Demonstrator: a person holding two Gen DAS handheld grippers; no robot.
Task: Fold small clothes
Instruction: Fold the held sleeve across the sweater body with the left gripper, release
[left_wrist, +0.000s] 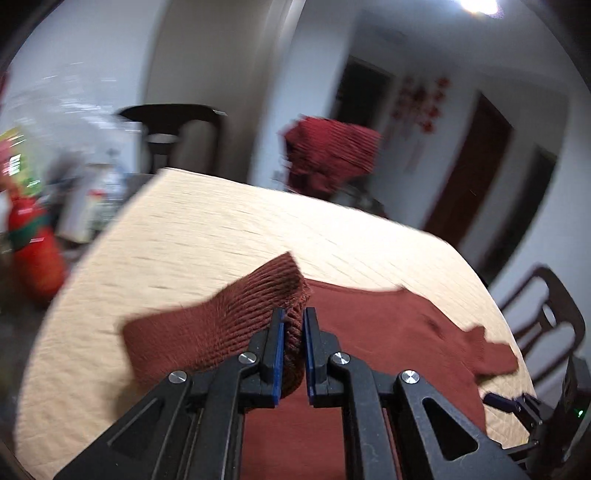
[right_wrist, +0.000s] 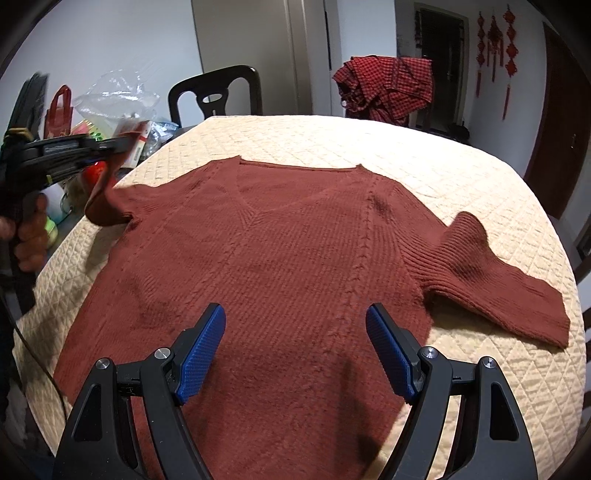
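A rust-red knit V-neck sweater (right_wrist: 288, 258) lies flat, front up, on a round table with a cream quilted cover (right_wrist: 461, 177). My left gripper (left_wrist: 293, 332) is shut on the sweater's left sleeve (left_wrist: 221, 325) and holds its cuff raised above the table; it shows in the right wrist view (right_wrist: 110, 147) at the left edge. My right gripper (right_wrist: 295, 347) is open and empty, hovering over the sweater's lower body. The right sleeve (right_wrist: 491, 273) lies bent on the cover and also shows in the left wrist view (left_wrist: 487, 347).
A dark chair (right_wrist: 218, 92) stands behind the table. A red checked garment (right_wrist: 388, 85) hangs over another chair at the back right. Bags and clutter (right_wrist: 110, 107) sit at the left. Another chair (left_wrist: 546, 317) stands by the table's right side.
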